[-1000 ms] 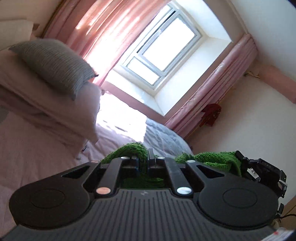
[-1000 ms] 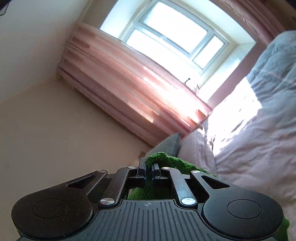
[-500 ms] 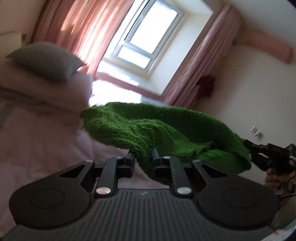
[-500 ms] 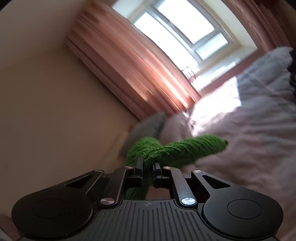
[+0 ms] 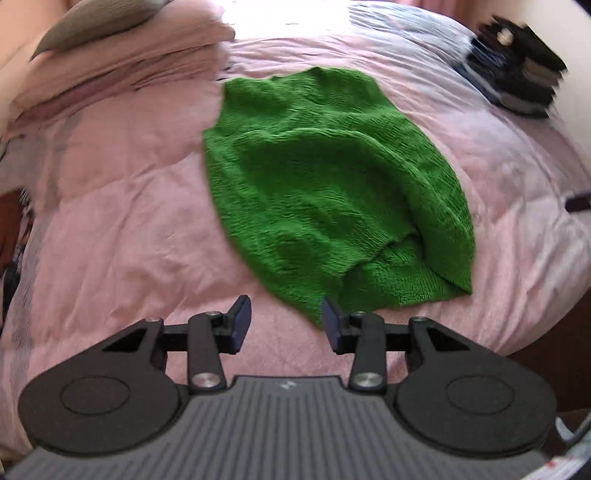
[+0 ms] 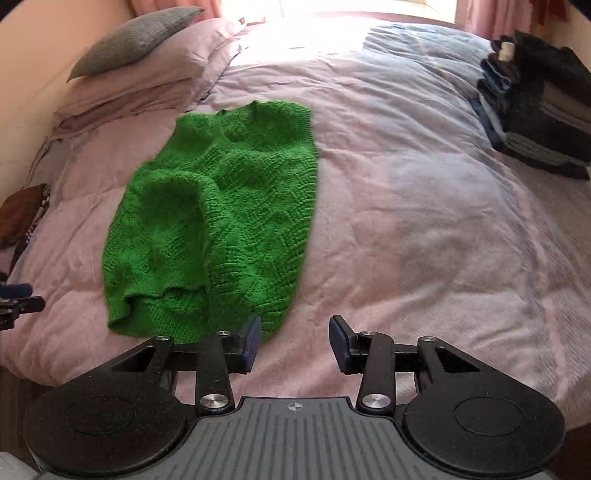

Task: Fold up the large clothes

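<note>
A green knitted sweater [image 5: 325, 184] lies spread on the pink quilt [image 5: 122, 229], its neck toward the pillows and one sleeve folded across the body. My left gripper [image 5: 286, 319] hovers over the sweater's near hem, jaws opening, with only the hem's tip between the fingers and no pad pressing it. In the right wrist view the same sweater [image 6: 221, 214] lies left of centre. My right gripper [image 6: 295, 338] hangs just past its near right corner, jaws opening, nothing between them. The left gripper's tip [image 6: 18, 299] shows at that view's left edge.
Pink pillows with a grey cushion [image 6: 136, 35] sit at the bed's head, far left. A stack of dark folded clothes [image 6: 539, 110] rests at the far right of the bed. The quilt [image 6: 424, 221] stretches wide to the right of the sweater. A brown patterned item [image 6: 22, 214] lies at the left edge.
Both grippers held the sweater up toward the window a second ago. They have swung down toward the bed and let go; the sweater now lies flat on the quilt.
</note>
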Demonstrator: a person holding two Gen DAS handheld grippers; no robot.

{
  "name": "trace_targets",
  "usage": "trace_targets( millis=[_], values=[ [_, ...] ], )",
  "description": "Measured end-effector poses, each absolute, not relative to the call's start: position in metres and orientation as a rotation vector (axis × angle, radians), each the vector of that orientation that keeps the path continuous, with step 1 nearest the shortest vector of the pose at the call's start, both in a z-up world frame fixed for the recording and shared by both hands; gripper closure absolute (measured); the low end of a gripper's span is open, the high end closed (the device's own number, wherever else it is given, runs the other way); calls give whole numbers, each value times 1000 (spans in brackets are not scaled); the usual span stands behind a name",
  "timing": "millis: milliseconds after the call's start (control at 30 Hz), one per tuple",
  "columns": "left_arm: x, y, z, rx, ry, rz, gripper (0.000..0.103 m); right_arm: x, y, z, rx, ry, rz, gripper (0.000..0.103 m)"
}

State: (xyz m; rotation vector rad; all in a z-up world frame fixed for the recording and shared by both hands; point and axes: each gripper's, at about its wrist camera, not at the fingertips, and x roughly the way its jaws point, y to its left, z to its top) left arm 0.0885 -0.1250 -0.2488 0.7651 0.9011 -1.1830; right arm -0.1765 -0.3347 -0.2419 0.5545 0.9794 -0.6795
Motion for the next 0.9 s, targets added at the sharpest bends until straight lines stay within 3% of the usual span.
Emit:
trace_targets(
  millis=[467,500,567,600,867,900],
  values=[
    [13,-200,-375,1315,423,-1364,57,-133,-294,-346,378,1121,-644,65],
    [12,-202,-383,1350,397,-1359,58,-129,-292,-349,364,1117,-639,63],
    [16,-200,-387,1387,369,-1362,95,-118,-285,-355,313,1123,-624,60],
    [19,-197,-384,1381,372,-1370,99,-112,-281,-359,275,1129,-612,59],
    [59,-152,-340,1216,355,-1270,99,-71,-241,-407,-193,1198,-519,59],
    [65,-148,-335,1191,371,-1255,99,-71,-239,-411,-248,1202,-506,66]
  ],
)
